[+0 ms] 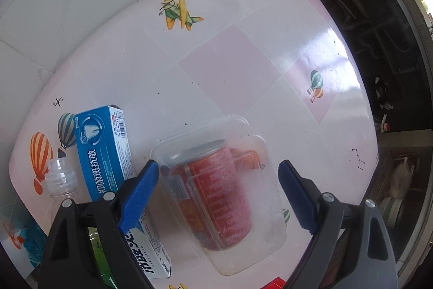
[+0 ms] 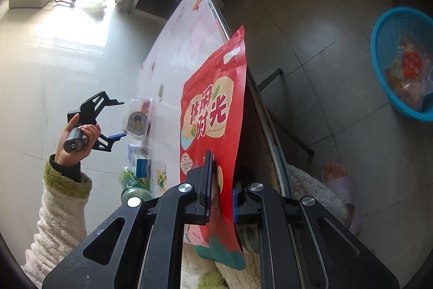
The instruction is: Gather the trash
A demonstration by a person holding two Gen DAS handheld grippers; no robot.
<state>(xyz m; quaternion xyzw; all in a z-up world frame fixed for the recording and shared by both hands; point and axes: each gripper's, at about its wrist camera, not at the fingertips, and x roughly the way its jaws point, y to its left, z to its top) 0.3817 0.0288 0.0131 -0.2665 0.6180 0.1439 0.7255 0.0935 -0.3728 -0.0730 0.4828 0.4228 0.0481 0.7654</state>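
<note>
My left hand-held gripper (image 1: 217, 182) hung wide open over the bench (image 1: 230, 67), its blue fingers (image 1: 140, 191) standing either side of a clear plastic box (image 1: 224, 194) without touching it. Through the cloudy lid I could make out a red can (image 1: 216, 194) lying on its side, though its print was too blurred to read. Left of the box lay a blue toothpaste carton (image 1: 104, 151), its near end hidden behind my gripper's arm, and beside that a clear bottle (image 1: 61, 178) showed only its open neck; the rest was cut off by the frame. A red scrap at the bottom edge I could not identify. My right hand-held gripper (image 2: 220, 197) was closed on a red snack bag (image 2: 213, 110), pinching it near its lower part so the bag stood upright beyond the bench's right edge; its bottom corner disappeared behind the gripper body. On the floor at far right sat a blue basket (image 2: 384, 45), partly out of frame, holding some wrappers (image 2: 408, 69).
</note>
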